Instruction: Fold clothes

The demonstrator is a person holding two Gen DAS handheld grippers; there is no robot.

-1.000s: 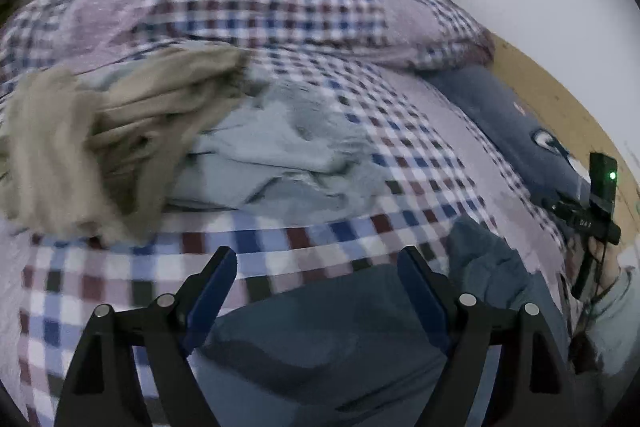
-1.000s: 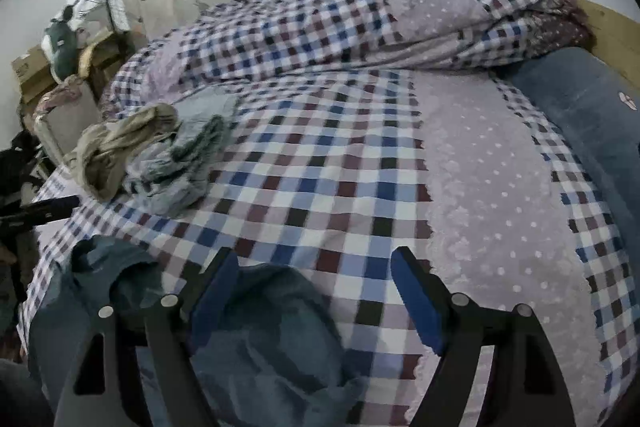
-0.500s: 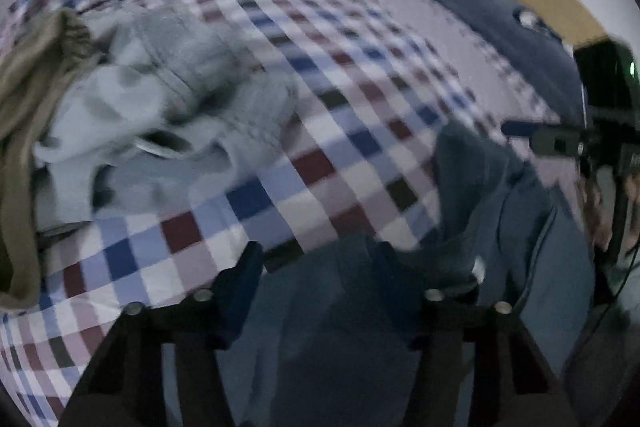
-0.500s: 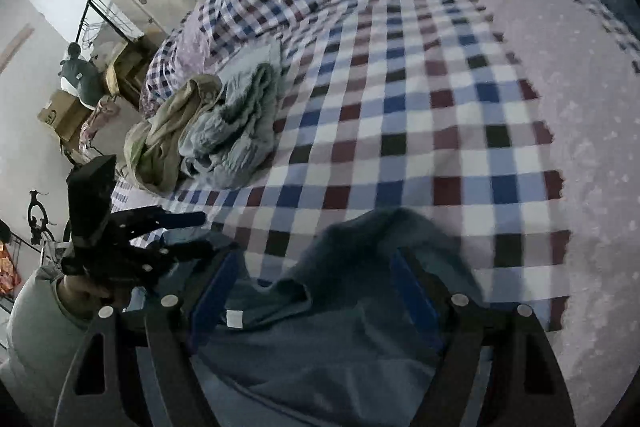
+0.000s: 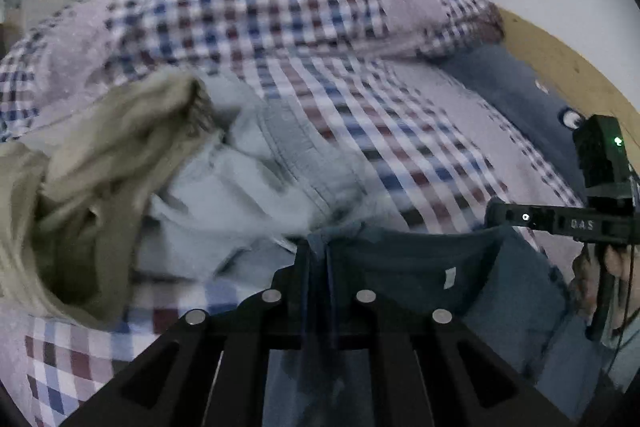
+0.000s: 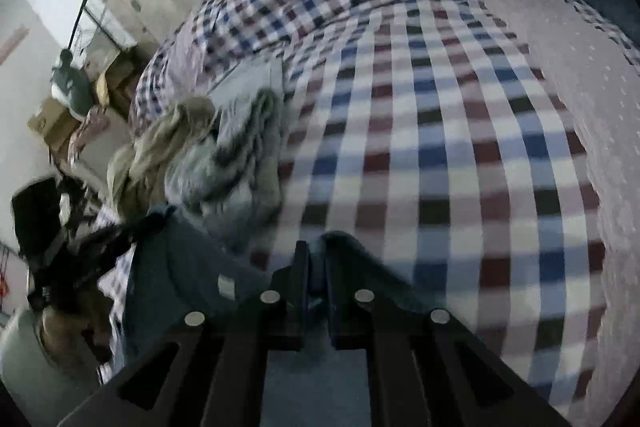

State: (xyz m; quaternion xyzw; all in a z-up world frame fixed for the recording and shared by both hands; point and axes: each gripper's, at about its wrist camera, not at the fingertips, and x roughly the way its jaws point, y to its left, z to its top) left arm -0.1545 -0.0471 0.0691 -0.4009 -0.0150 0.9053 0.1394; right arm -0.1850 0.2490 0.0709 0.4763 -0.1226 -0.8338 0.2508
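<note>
**Both grippers clamped on the dark blue shirt**

Left gripper (image 5: pixel 319 259): jaws pinched together on the edge of the dark blue cotton shirt (image 5: pixel 420 267), near the neckline. A small white label (image 5: pixel 449 277) shows just right of the fingertips, inside the collar. The shirt hangs stretched from this gripper rightward to the other one.

Right gripper (image 6: pixel 316 263): jaws clenched on a fold of the same shirt (image 6: pixel 180 267); fabric bunches up between the fingers and drapes away to its left. From the left wrist view the right gripper (image 5: pixel 560 223) sits at far right, with the person's hand (image 5: pixel 616 263) on its handle. From the right wrist view the left gripper is a dark blur at far left; detail not readable.

Ahead of both grippers: bed with red, blue and white checked sheet (image 6: pixel 440 167). Ahead-left of the left gripper, touching each other, are a crumpled pale grey-blue garment (image 5: pixel 256 187) and a crumpled beige knit garment (image 5: pixel 100 167), the beige one further left. Checked duvet (image 5: pixel 260 11) is bunched at the far side of the bed. Dark blue pillow (image 5: pixel 516 95) lies ahead-right.

Both views are motion-blurred.
</note>
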